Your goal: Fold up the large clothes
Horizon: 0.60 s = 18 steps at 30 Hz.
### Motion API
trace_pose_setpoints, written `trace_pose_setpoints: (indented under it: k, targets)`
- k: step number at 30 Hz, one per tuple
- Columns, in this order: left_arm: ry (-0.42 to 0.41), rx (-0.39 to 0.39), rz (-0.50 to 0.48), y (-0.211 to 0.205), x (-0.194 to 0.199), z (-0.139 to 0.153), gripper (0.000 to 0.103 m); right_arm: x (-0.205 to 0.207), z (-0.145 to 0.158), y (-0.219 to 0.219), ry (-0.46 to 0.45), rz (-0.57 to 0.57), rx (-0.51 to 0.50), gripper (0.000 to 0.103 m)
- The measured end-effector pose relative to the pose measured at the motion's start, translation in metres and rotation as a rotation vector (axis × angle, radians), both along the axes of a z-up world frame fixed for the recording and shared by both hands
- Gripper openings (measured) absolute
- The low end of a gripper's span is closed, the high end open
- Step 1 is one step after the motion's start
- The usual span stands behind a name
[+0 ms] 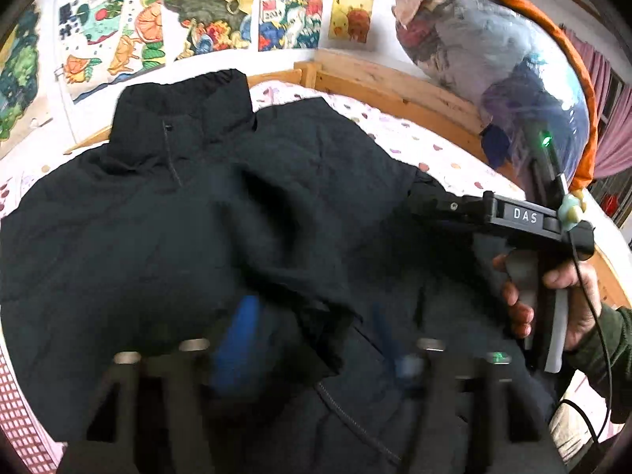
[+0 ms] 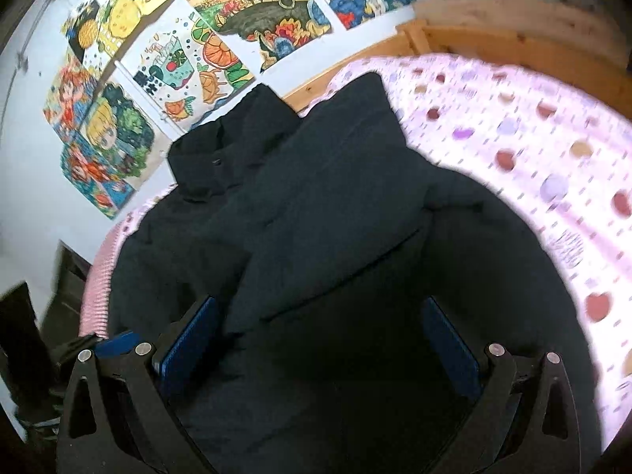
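A large black padded jacket (image 1: pixel 189 205) lies on the bed, collar toward the wall, zipper up; it also shows in the right wrist view (image 2: pixel 316 205). A sleeve is folded across its chest. My left gripper (image 1: pixel 312 339) hangs just above the jacket's lower front, blue pads apart with a fold of black cloth between them, not pinched. My right gripper (image 2: pixel 320 335) is open above the jacket's right side, blue pads wide apart with cloth below them. It also shows in the left wrist view (image 1: pixel 513 217), held by a hand at the jacket's right edge.
The bed has a pink spotted sheet (image 2: pixel 513 126) and a wooden frame (image 1: pixel 395 87). Colourful drawings (image 1: pixel 197 19) cover the wall behind. A clear bag stuffed with clothes (image 1: pixel 493 59) stands at the back right corner. A pink curtain (image 1: pixel 616 118) hangs at far right.
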<state>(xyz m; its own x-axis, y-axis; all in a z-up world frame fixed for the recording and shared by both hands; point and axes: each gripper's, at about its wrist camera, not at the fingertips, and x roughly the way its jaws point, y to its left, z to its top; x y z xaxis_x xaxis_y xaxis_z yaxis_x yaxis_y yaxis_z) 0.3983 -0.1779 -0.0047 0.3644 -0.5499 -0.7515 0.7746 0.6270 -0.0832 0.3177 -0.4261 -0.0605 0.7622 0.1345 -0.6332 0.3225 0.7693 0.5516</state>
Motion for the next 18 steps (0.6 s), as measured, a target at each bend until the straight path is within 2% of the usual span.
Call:
trace_pose_setpoints:
  k: [4,8,11,14,17,18]
  targets:
    - [0.032,-0.034,0.019,0.019,0.002,0.003,0.074,0.005,-0.006,0.014,-0.030,0.047,0.051,0.101]
    - [0.025,-0.039,0.109,0.049,0.009,0.005,0.074,0.012,-0.018,0.025,-0.010,0.097,0.114,0.101]
    - [-0.016,-0.027,0.247,0.085,0.019,0.006,0.078,0.019,-0.032,0.031,0.079,0.083,0.101,0.101]
    - [-0.045,-0.007,0.370,0.117,0.031,0.003,0.081,0.022,-0.032,0.038,0.097,0.086,0.074,0.101]
    - [-0.032,-0.003,0.484,0.151,0.042,-0.003,0.082,0.026,-0.031,0.049,0.111,0.113,0.069,0.100]
    - [-0.026,-0.009,0.504,0.158,0.043,-0.005,0.082,0.026,-0.030,0.052,0.110,0.125,0.069,0.096]
